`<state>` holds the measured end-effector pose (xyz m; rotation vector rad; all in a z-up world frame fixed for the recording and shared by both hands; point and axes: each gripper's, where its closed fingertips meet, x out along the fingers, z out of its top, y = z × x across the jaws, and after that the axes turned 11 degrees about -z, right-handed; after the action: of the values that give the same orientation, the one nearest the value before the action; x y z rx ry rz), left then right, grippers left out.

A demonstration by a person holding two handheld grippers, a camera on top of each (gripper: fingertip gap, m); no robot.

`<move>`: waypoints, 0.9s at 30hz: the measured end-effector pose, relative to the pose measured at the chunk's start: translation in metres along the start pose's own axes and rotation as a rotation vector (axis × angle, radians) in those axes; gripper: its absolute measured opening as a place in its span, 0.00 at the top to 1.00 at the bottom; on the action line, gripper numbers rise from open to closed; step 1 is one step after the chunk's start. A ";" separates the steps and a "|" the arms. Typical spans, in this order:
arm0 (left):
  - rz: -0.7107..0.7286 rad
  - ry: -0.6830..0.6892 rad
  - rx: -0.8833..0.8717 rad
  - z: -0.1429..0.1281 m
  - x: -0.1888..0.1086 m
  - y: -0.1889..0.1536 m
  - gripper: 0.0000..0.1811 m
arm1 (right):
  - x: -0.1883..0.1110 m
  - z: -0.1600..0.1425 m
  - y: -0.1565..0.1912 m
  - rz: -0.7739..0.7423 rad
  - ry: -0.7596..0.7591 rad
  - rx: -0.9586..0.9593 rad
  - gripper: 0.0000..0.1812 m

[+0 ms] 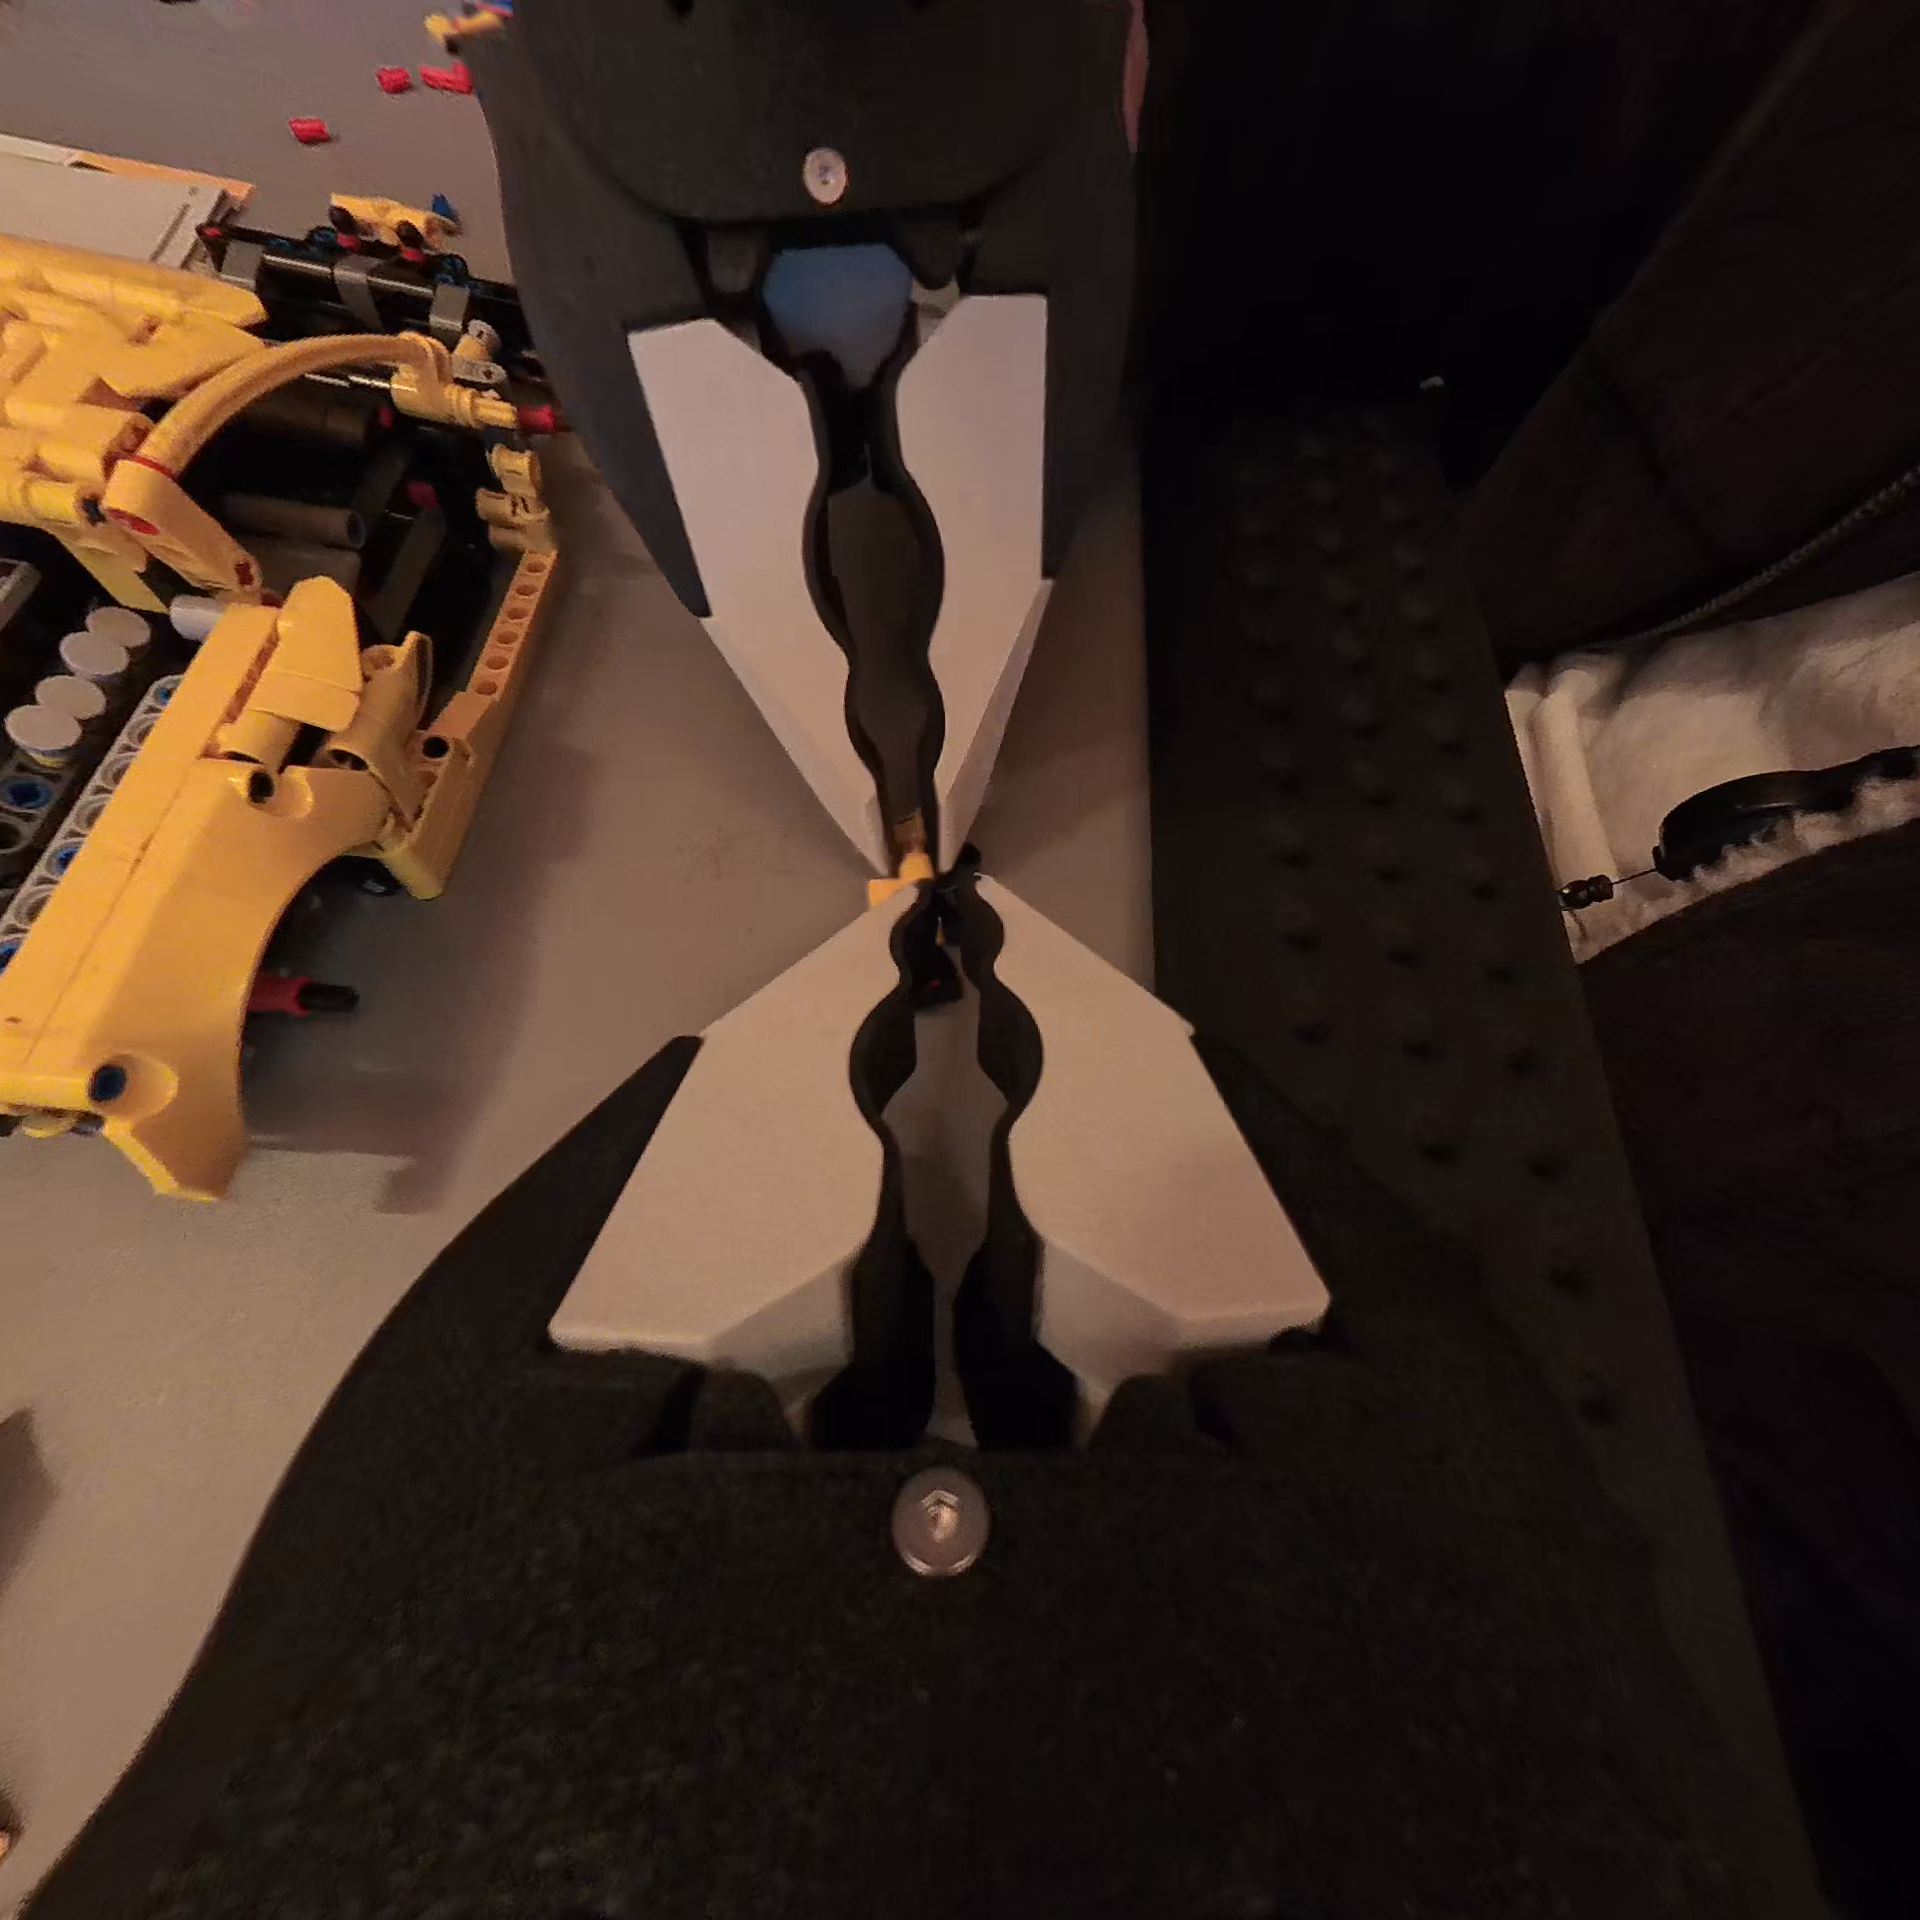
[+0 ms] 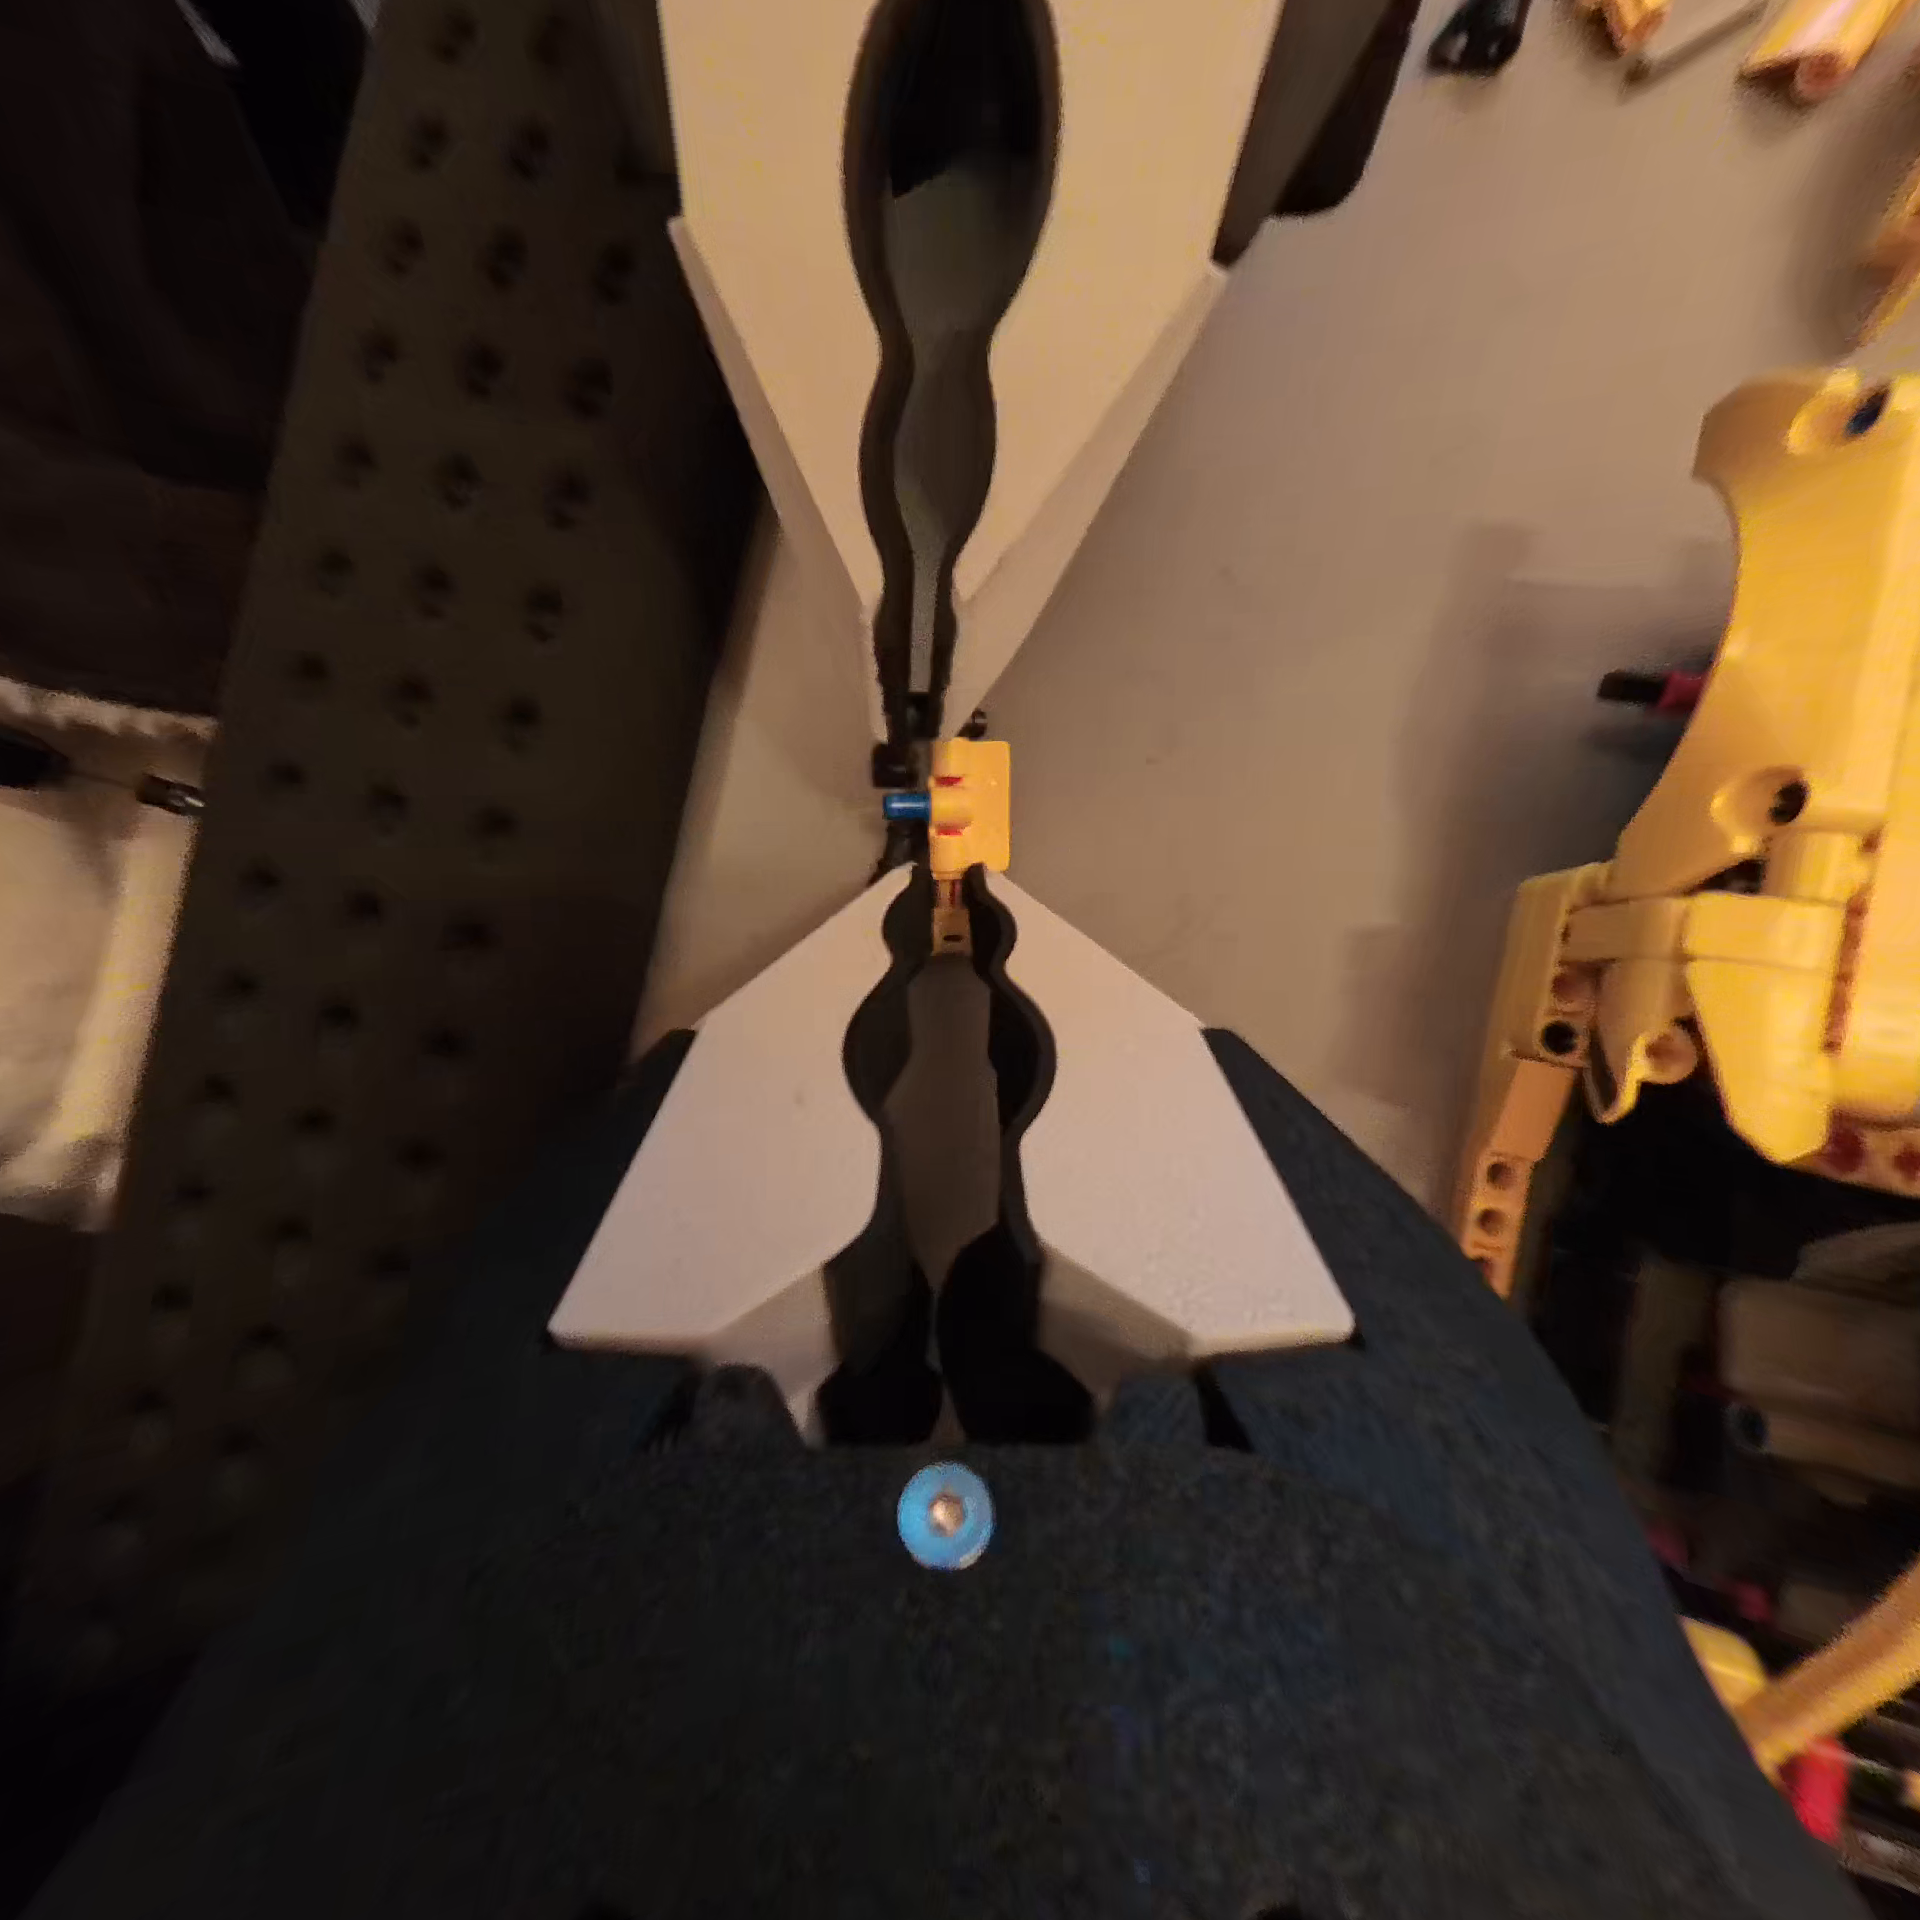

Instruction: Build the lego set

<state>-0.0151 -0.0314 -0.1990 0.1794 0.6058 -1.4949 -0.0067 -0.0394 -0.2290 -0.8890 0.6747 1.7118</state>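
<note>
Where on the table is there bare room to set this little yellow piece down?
Bare table lies between the yellow model and the dark studded strip, under the meeting tongs. The far left corner is crowded with loose red bricks.

Your small yellow piece (image 2: 968,805) is a short blocky connector with red marks on its side and a blue pin (image 2: 904,805) sticking out sideways from it. It hangs tip to tip between the two tools, above the table. Your big yellow lego model (image 1: 208,727) lies flat well to one side of that piece, black frame and grey beams showing.
</note>
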 end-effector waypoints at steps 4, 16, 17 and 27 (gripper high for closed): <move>0.011 -0.017 0.015 0.003 -0.002 0.001 0.98 | -0.007 0.006 -0.001 0.015 -0.071 0.062 0.88; 0.025 -0.155 0.032 0.026 -0.016 0.001 0.98 | -0.019 0.033 0.001 -0.025 -0.291 0.117 0.96; 0.027 -0.160 0.030 0.027 -0.016 0.001 0.98 | -0.019 0.034 0.001 -0.038 -0.297 0.112 0.96; 0.017 -0.357 -0.015 0.053 -0.037 0.002 0.96 | -0.051 0.056 -0.007 0.092 -0.545 0.287 0.96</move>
<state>0.0027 -0.0244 -0.1371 -0.0935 0.3265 -1.4607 -0.0043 -0.0206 -0.1550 -0.1746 0.5717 1.7761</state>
